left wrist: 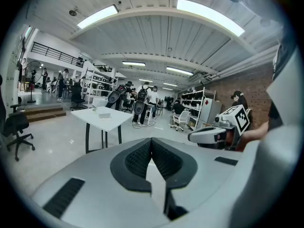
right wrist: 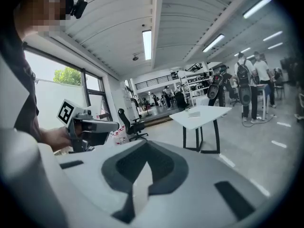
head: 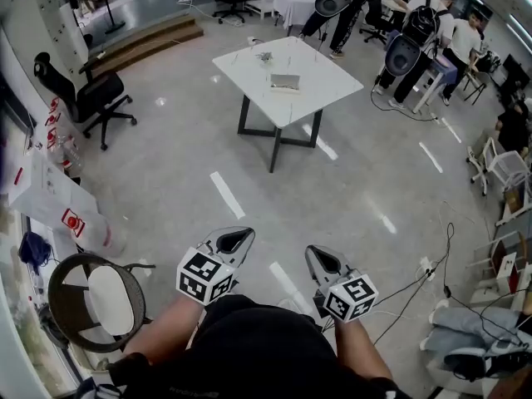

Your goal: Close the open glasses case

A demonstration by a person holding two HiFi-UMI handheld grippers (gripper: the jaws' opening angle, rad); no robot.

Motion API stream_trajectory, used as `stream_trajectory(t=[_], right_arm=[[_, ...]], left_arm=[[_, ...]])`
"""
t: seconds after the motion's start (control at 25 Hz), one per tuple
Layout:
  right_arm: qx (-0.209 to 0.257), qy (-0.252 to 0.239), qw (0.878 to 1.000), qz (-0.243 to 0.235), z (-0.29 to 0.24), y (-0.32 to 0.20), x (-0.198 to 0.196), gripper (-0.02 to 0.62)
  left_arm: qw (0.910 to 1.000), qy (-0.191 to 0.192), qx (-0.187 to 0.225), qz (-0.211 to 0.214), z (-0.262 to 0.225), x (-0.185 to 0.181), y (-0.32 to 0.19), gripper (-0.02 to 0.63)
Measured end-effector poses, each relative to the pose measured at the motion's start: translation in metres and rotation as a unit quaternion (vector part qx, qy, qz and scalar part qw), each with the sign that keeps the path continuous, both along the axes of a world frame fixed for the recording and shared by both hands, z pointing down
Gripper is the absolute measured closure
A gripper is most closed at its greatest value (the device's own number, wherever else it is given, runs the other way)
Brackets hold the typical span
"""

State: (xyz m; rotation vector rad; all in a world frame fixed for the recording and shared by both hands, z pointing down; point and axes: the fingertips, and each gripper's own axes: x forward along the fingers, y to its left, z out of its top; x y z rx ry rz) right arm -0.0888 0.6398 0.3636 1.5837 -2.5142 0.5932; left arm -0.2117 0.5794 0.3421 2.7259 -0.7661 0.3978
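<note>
No legible text. Left tongs (head: 235, 240) and right tongs (head: 325, 262) carry only square black-white code markers. Red print on white sheets (head: 50, 196), left of left tongs: unreadable.

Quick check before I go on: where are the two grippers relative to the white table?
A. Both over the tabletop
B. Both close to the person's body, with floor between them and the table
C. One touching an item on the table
B: in the head view the left gripper and right gripper sit by the person's body, with open floor before the white table.
</note>
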Motion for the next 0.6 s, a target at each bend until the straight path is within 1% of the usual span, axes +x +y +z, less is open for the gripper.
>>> stream_trajectory(t=[0.08, 0.2, 0.4, 0.6], right_arm=[[-0.005, -0.003, 1.000, 0.002, 0.003, -0.002, -0.004, 0.594], [-0.010, 0.006, 1.000, -0.001, 0.007, -0.004, -0.014, 0.594], [-0.010, 0.006, 1.000, -0.008, 0.007, -0.010, -0.034, 0.594], [-0.013, 0.000, 1.000, 0.000, 0.010, -0.024, -0.050, 0.594]], left_arm=[[1.0000, 0.000, -0.002, 0.002, 0.002, -0.004, -0.001, 0.601], [1.0000, -0.001, -0.007, 0.004, 0.006, -0.010, -0.003, 0.601], [0.9999, 0.000, -0.010, 0.002, 0.009, -0.028, -0.010, 0.601], [0.9999, -0.004, -0.010, 0.006, 0.009, -0.046, -0.022, 0.601]])
